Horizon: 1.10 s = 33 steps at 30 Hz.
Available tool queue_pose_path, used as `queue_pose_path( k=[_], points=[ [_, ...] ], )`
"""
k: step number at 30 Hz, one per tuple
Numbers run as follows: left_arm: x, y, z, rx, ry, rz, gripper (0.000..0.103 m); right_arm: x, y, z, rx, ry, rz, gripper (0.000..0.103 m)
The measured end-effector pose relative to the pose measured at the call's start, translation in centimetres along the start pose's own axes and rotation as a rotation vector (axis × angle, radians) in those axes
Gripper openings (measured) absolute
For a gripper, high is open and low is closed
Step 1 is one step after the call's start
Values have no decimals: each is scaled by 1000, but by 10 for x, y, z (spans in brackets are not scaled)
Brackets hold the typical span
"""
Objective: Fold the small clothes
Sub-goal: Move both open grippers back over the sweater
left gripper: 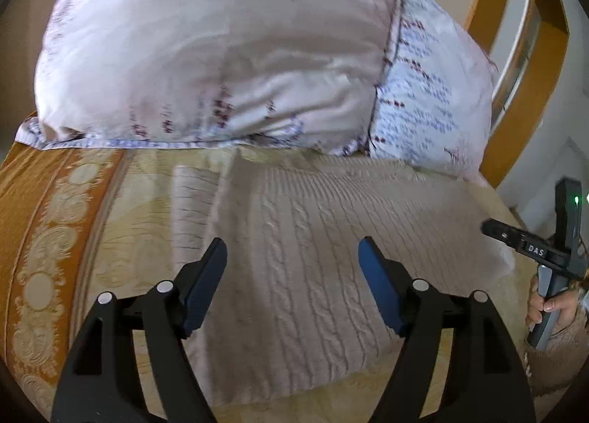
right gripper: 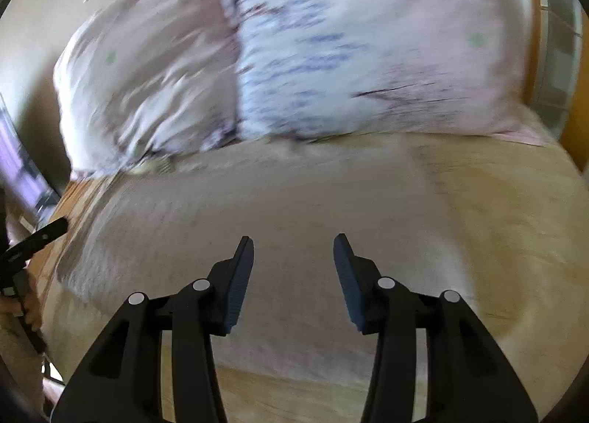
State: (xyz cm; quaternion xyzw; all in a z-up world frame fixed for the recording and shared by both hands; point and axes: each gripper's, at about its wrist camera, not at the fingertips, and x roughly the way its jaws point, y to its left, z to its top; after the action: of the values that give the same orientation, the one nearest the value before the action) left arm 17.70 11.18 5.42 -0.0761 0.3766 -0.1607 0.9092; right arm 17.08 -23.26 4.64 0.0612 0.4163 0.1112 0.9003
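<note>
A pale beige cable-knit garment (left gripper: 313, 239) lies flat on the bed, folded into a rough rectangle; it also shows, blurred, in the right wrist view (right gripper: 265, 217). My left gripper (left gripper: 292, 248) is open and empty, hovering over the garment's near part. My right gripper (right gripper: 293, 244) is open and empty above the garment's middle. The right gripper's body (left gripper: 545, 250) shows in the left wrist view at the far right, held by a hand. The left gripper's body (right gripper: 22, 253) shows at the left edge of the right wrist view.
Two large pink and blue patterned pillows (left gripper: 221, 55) lie just behind the garment, also seen in the right wrist view (right gripper: 294, 55). The bedspread (left gripper: 55, 239) is cream with an orange ornate border. A wooden headboard (left gripper: 530, 66) rises at the right.
</note>
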Motion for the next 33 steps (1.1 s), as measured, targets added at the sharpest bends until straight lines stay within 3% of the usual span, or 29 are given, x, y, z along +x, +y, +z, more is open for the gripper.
queue_pose_path(
  k=[4, 8, 13, 18, 22, 28, 33],
  points=[
    [17, -2, -4, 17, 51, 39, 74, 22, 18, -3, -32, 44, -2, 47],
    [34, 7, -13, 11, 116, 70, 74, 32, 28, -12, -96, 51, -71, 52],
    [31, 6, -13, 10, 94, 65, 76, 30, 32, -17, -134, 43, -106, 53],
    [13, 39, 1, -184, 26, -27, 76, 31, 31, -15, -138, 41, -94, 53],
    [16, 68, 8, -302, 50, -24, 76, 31, 31, -15, -138, 40, -92, 54],
    [36, 97, 4, -473, 111, -118, 75, 33, 31, -14, -137, 38, -95, 54],
    [40, 100, 5, -521, 100, -159, 75, 33, 30, -13, -137, 38, -94, 54]
  ],
)
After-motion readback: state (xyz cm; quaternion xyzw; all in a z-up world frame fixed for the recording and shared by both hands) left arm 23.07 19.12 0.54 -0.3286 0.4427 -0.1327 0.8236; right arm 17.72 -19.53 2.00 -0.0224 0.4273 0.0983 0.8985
